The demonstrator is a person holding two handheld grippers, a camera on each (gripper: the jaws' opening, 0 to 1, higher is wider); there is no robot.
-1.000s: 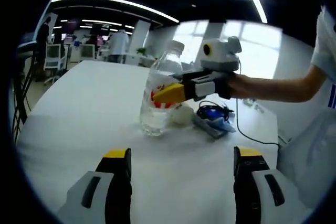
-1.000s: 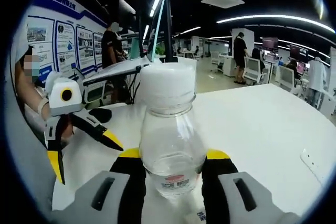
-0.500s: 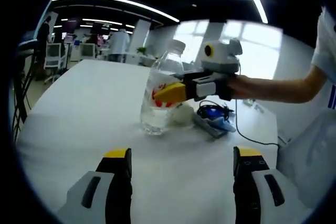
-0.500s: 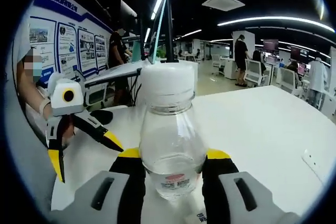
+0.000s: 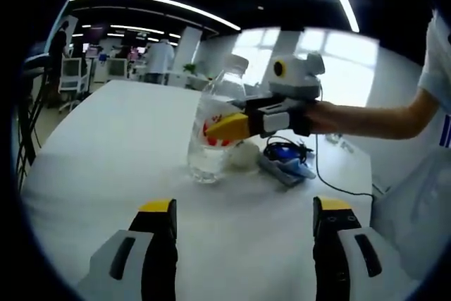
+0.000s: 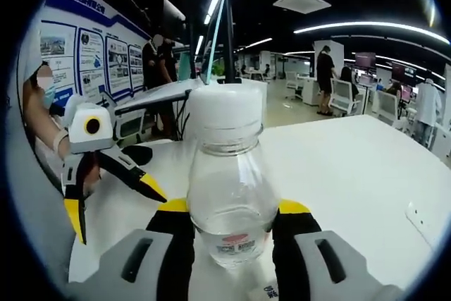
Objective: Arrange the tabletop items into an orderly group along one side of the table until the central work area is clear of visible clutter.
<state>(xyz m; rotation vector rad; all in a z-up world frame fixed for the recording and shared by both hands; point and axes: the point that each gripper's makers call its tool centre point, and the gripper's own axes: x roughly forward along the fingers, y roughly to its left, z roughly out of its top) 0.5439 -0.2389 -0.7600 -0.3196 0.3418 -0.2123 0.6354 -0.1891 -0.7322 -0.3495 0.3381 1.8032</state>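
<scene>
A wide white surface (image 5: 106, 146) stretches through an open office, with a clear plastic bottle (image 5: 215, 128) standing upright on it, white cap on top and a red label around its middle. In the left gripper view, the right tongs (image 5: 229, 125) reach in from the right and grip the bottle at label height, a yellow-tipped jaw pressed against its near side. In the right gripper view the bottle (image 6: 231, 188) stands between the two yellow-tipped jaws, which close on its lower body; the right tongs (image 6: 232, 209) are clenched on it. The left tongs (image 5: 243, 209) hang released over bare surface, jaws spread wide, well short of the bottle; in the right gripper view the left tongs (image 6: 113, 199) hover apart at the left with jaws splayed. Just behind the bottle lie a pale crumpled wad (image 5: 244, 153), a flat bluish packet (image 5: 287, 168) and a black cable (image 5: 331, 174) trailing toward the surface's edge.
</scene>
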